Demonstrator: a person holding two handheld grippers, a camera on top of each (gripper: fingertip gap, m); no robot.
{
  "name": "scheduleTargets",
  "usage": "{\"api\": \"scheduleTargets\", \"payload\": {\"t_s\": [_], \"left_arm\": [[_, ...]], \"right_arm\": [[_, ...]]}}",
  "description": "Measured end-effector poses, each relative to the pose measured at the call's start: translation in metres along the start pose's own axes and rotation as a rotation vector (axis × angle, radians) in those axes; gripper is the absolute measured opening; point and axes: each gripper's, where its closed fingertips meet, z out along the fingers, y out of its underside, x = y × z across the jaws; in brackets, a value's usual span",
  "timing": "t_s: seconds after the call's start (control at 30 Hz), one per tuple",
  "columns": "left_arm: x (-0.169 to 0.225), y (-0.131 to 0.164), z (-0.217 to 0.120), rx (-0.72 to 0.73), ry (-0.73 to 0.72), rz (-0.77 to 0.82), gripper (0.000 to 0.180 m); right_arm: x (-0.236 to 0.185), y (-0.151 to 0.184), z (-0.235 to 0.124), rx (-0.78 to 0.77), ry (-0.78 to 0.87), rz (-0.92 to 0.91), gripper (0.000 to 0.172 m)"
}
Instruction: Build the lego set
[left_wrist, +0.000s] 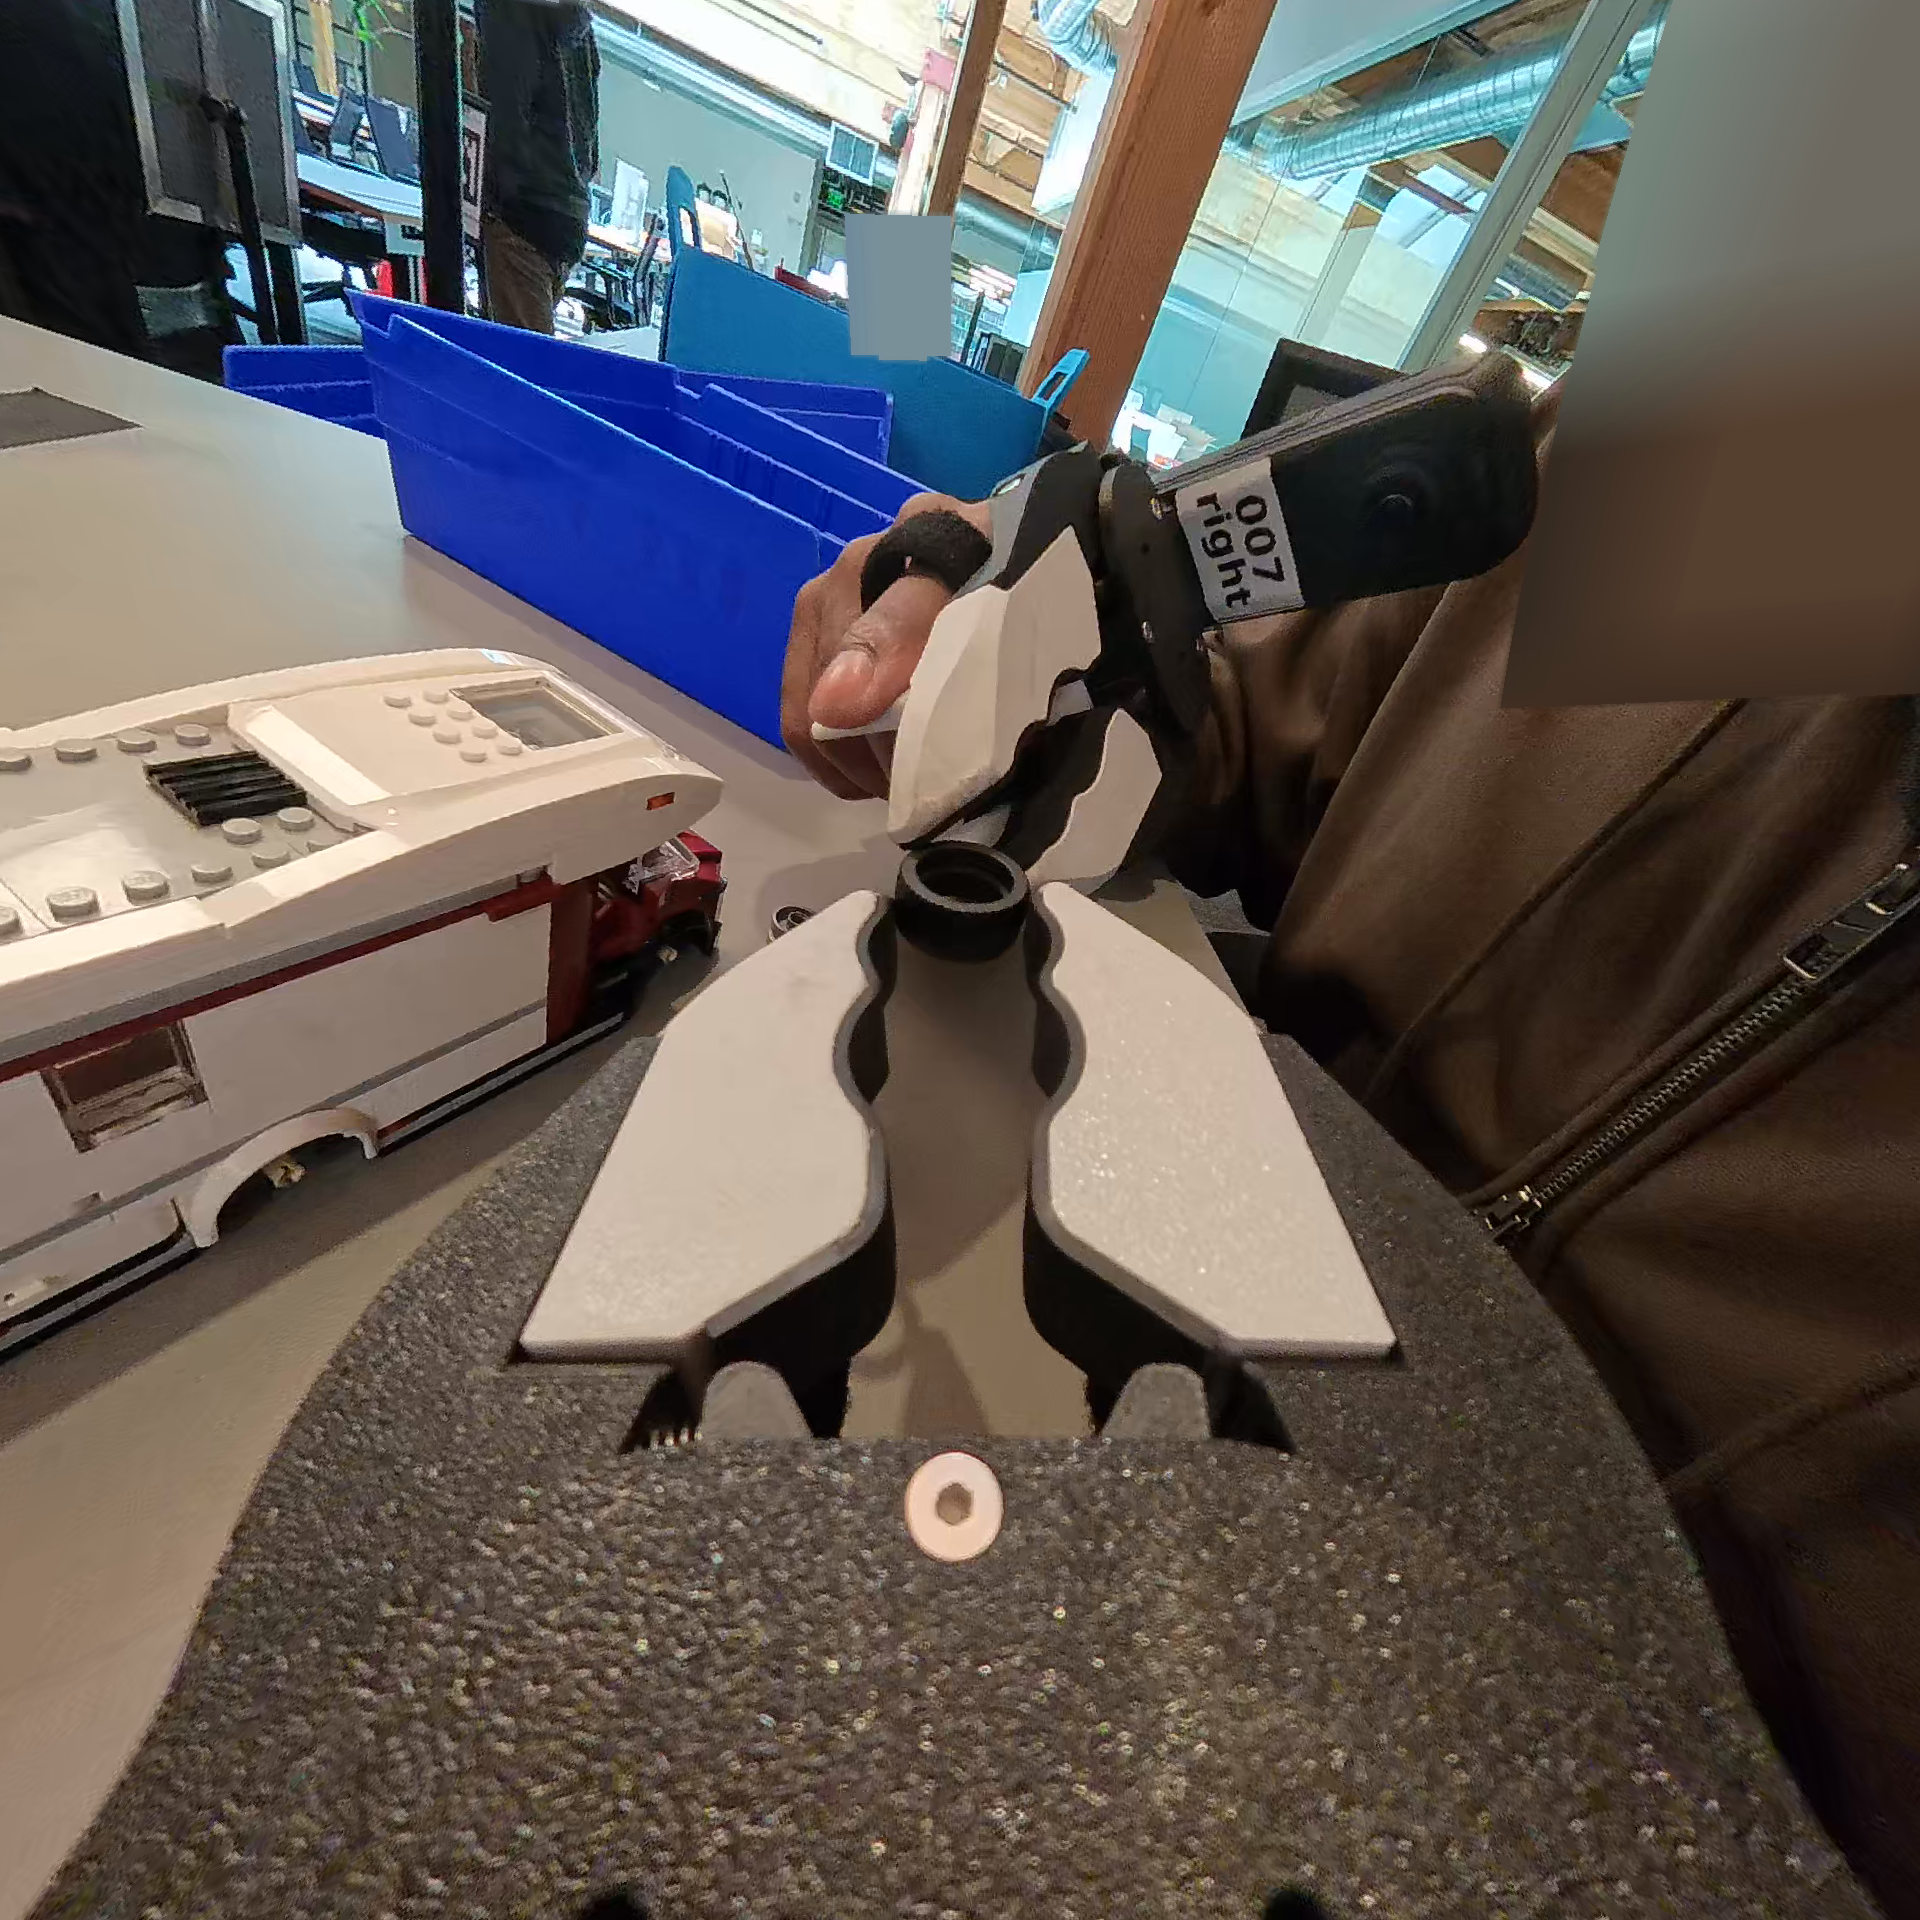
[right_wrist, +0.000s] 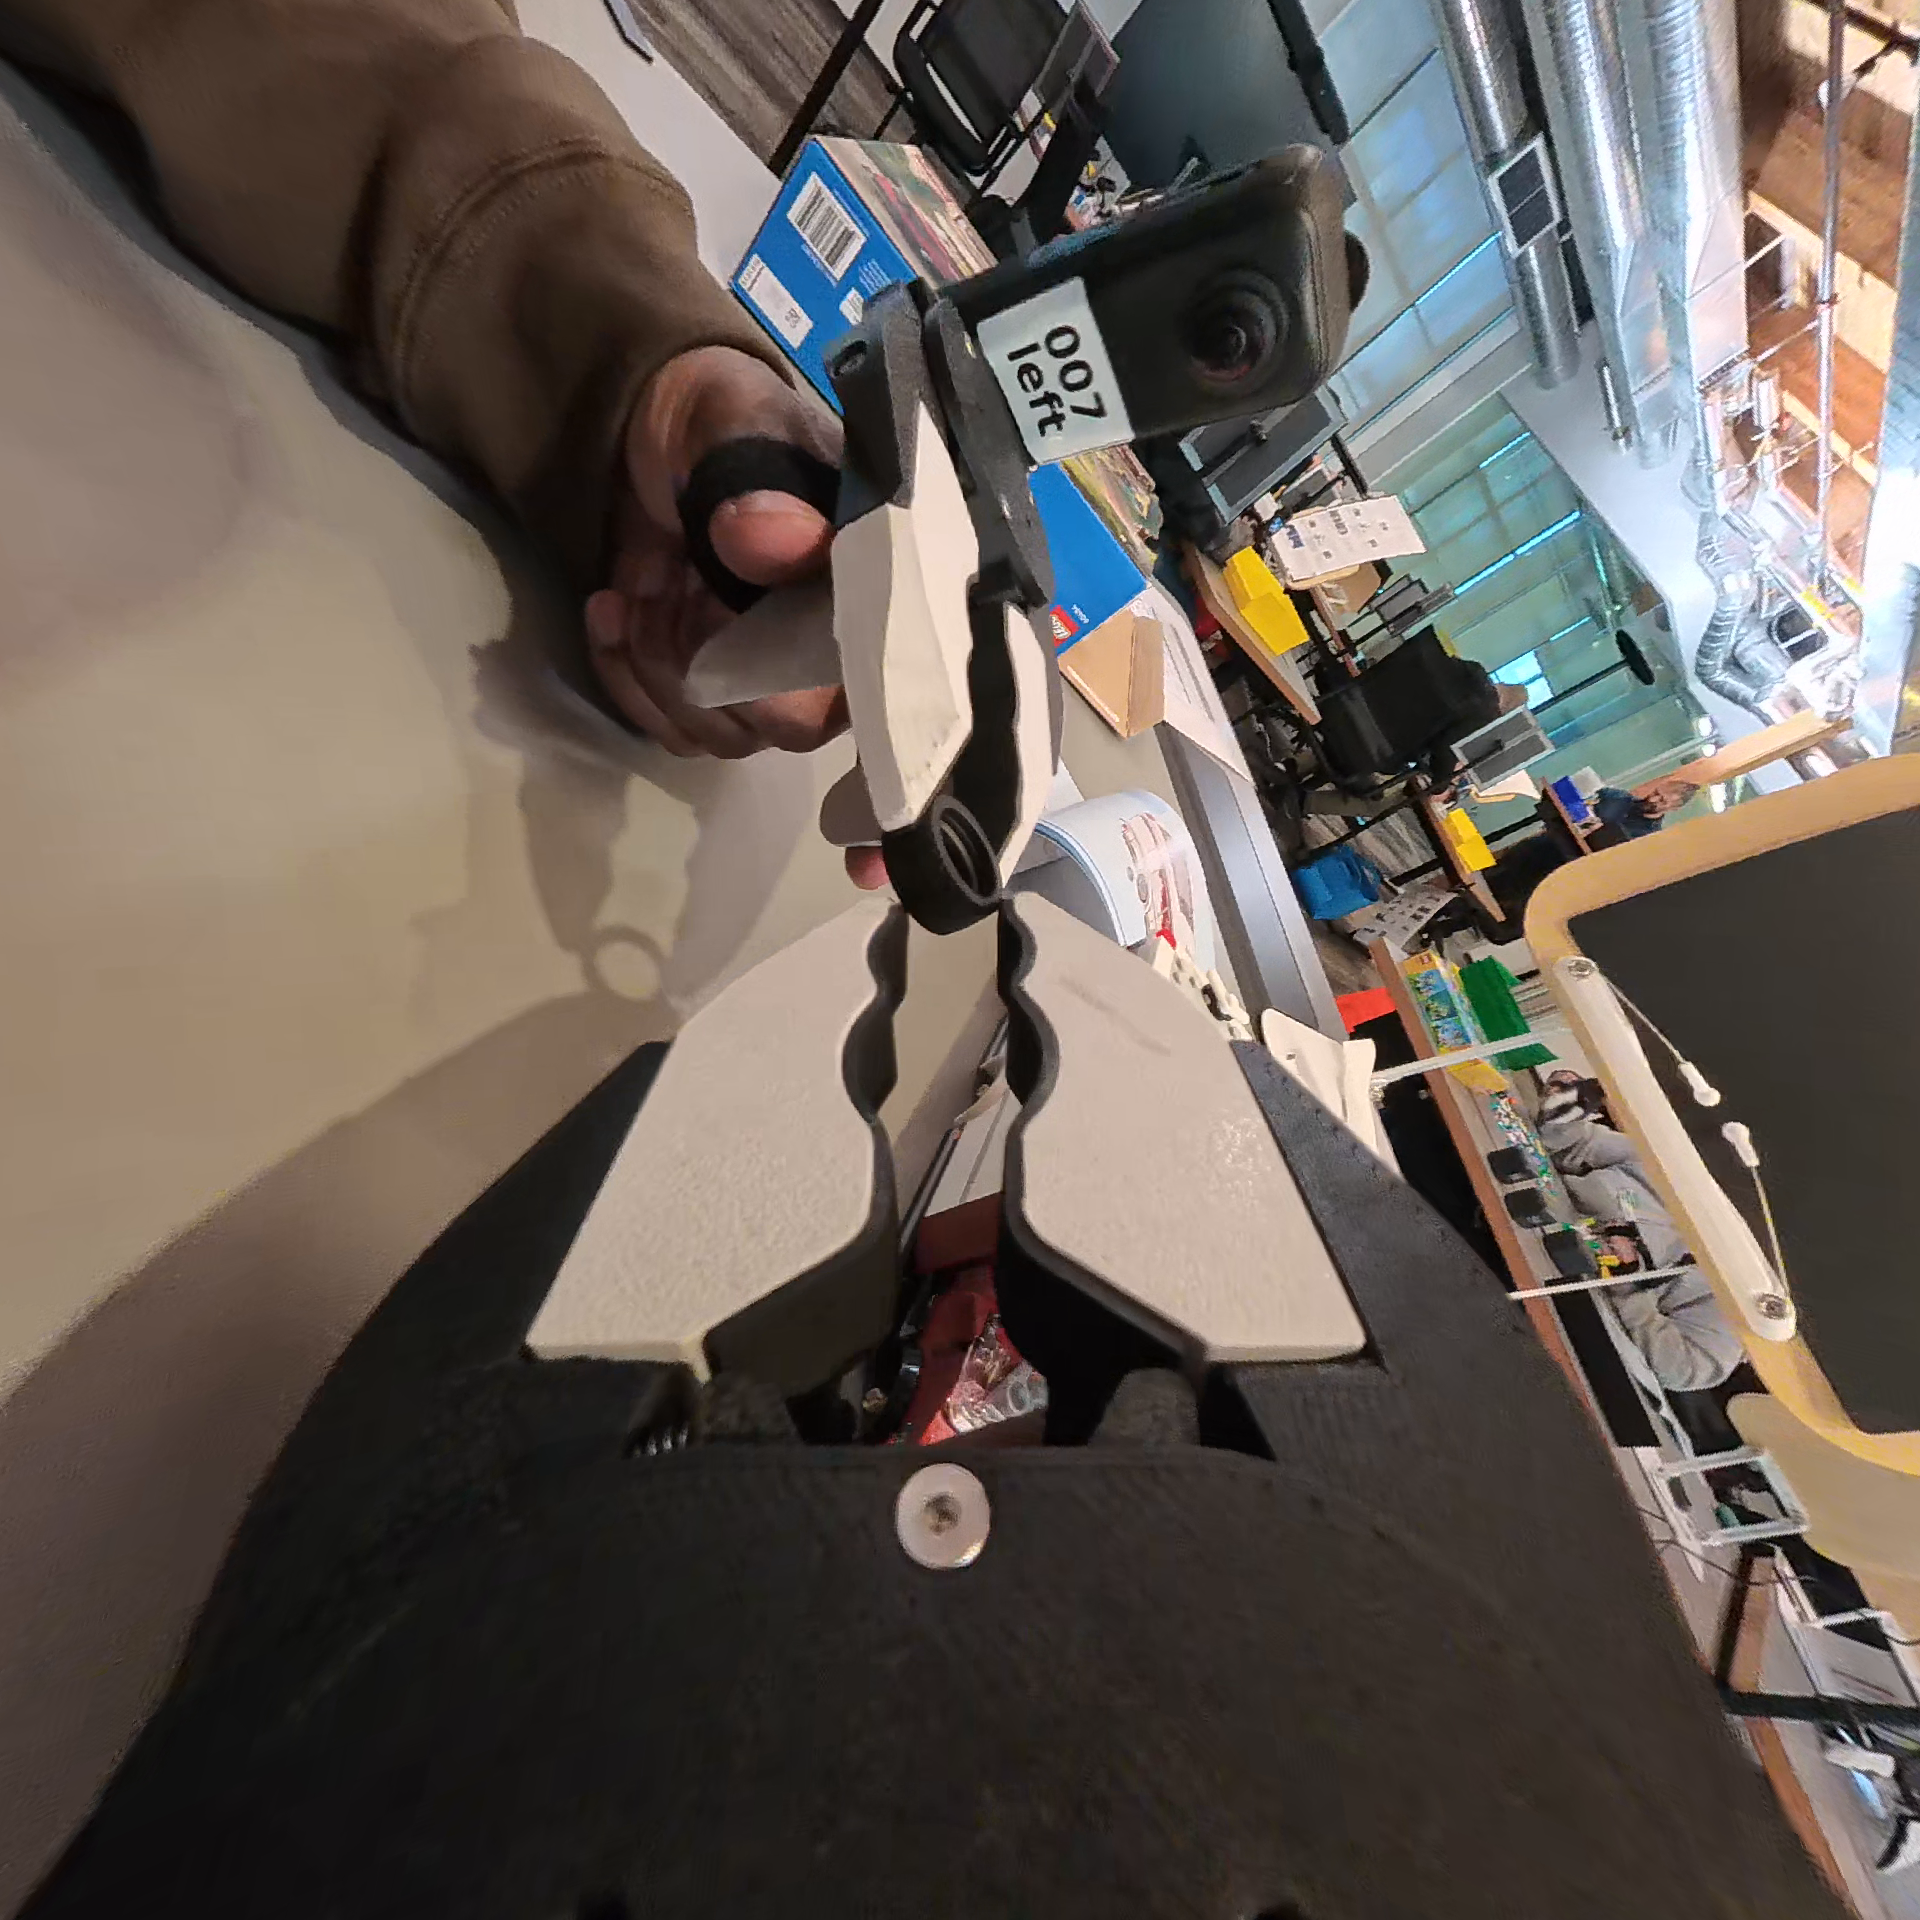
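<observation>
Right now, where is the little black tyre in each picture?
Left wrist view: the little black tyre sits just above the middle, clamped between the tips of the left hand-held gripper, opening up.
Right wrist view: the tyre is near the middle, pinched at the far gripper's tips, opening facing the camera.
Shared landmark: the white and dark-red brick-built camper, only partly seen beside the near fingers in the right view.
</observation>
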Motion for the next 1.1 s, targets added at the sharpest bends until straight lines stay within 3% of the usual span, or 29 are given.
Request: {"api": "scheduleTargets", "payload": {"t_s": [0.67, 1.1], "left_arm": [[0.0021, -0.0007, 0.0009, -0.001, -0.025, 0.073, 0.025], [0.0018, 0.0004, 0.0016, -0.022, -0.051, 0.119, 0.025]], "right_arm": [[0.0014, -0.004, 0.0026, 0.021, 0.061, -0.029, 0.012], [-0.0003, -0.0061, 0.0033, 0.028, 0.111, -0.145, 0.013]]}}
